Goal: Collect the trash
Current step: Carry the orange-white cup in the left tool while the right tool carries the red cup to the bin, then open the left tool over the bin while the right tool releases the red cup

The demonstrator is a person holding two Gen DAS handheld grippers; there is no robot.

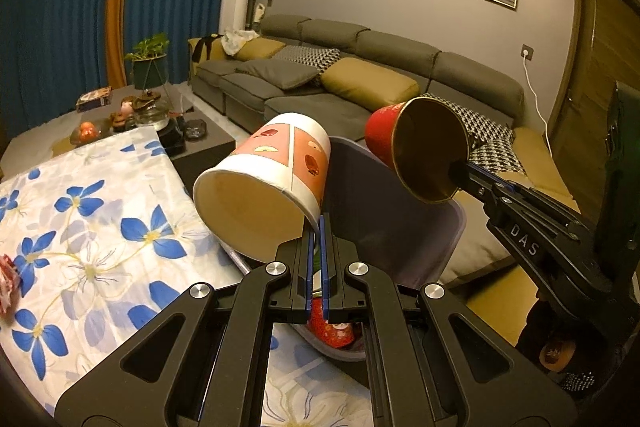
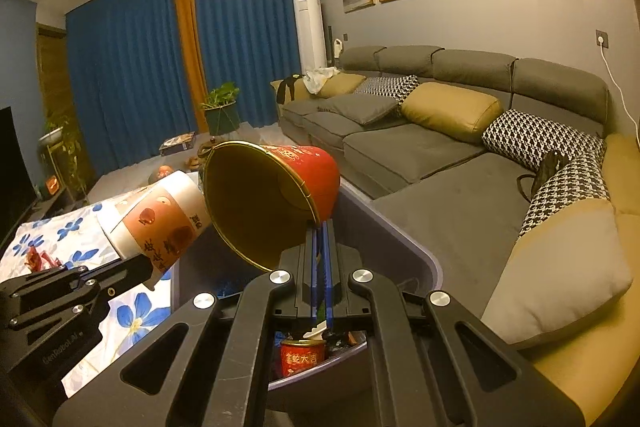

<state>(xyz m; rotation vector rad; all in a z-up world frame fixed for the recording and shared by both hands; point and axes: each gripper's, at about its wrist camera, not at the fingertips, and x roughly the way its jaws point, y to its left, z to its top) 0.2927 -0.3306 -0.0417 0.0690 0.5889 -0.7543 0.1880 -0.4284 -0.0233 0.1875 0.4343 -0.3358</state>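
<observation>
My left gripper (image 1: 319, 223) is shut on the rim of a white and pink paper cup (image 1: 272, 179), which is tilted with its mouth toward the camera. My right gripper (image 2: 322, 227) is shut on the rim of a red cup with a gold inside (image 2: 280, 195), also tipped. Both cups hang over a grey-purple trash bin (image 1: 380, 211) (image 2: 400, 239) beside the table. The left wrist view shows the red cup (image 1: 424, 151) and the right gripper (image 1: 460, 171) at the right. The white cup (image 2: 160, 223) and left gripper (image 2: 150, 267) appear at the left of the right wrist view. A red cup (image 2: 298, 359) lies inside the bin.
A table with a blue-flowered cloth (image 1: 100, 227) stands left of the bin, with a red wrapper (image 1: 6, 283) (image 2: 38, 259) on it. A grey sofa with cushions (image 2: 440, 167) runs along the right. A dark coffee table with tea things (image 1: 152, 115) stands farther back.
</observation>
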